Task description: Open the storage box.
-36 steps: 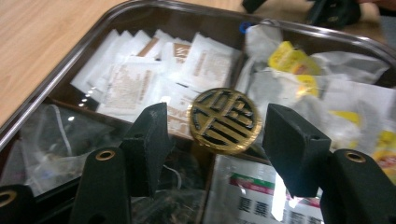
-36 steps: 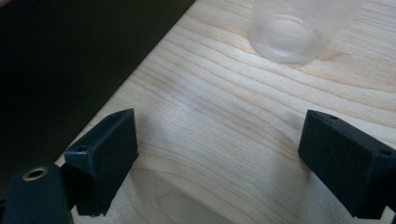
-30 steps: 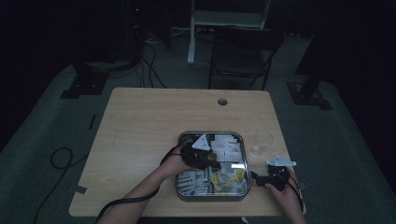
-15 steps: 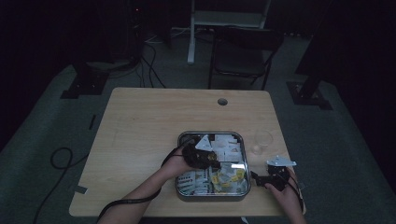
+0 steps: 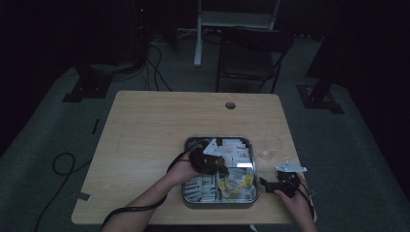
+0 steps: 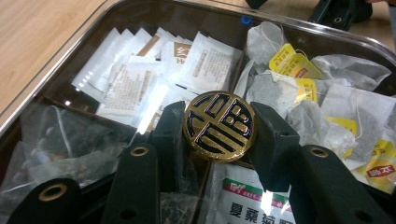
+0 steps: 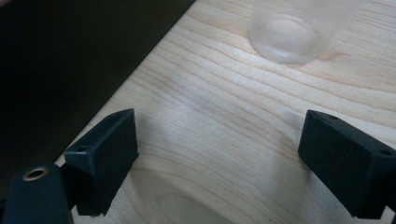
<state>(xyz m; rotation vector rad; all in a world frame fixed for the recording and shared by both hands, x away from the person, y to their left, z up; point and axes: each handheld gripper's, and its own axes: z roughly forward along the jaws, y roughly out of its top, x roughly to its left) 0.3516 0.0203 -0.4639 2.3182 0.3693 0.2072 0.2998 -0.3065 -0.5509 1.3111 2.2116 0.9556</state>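
The left gripper (image 6: 219, 140) is clamped on a round gold and dark disc (image 6: 219, 126), one black jaw pressing on each side of it. The jaws have just been closing, with the disc between them. The disc sits upright in the grip, its patterned face toward the camera, above the tray (image 6: 56, 60) near the middle divider. Behind it lie white sachets (image 6: 140, 79) in one compartment and tea bags with yellow tags (image 6: 299, 79) in the next; a clear packet of dried leaves (image 6: 60, 144) lies to the near left.

In the high view the left gripper (image 5: 209, 162) hangs over the tray (image 5: 186, 166), which stands on the bench (image 5: 145, 125). The right gripper (image 5: 270, 186) rests just beside the tray's right edge, its jaws wide apart with bare wood between them. A clear cup (image 7: 289, 32) stands on the bench ahead of it, apart from the jaws.
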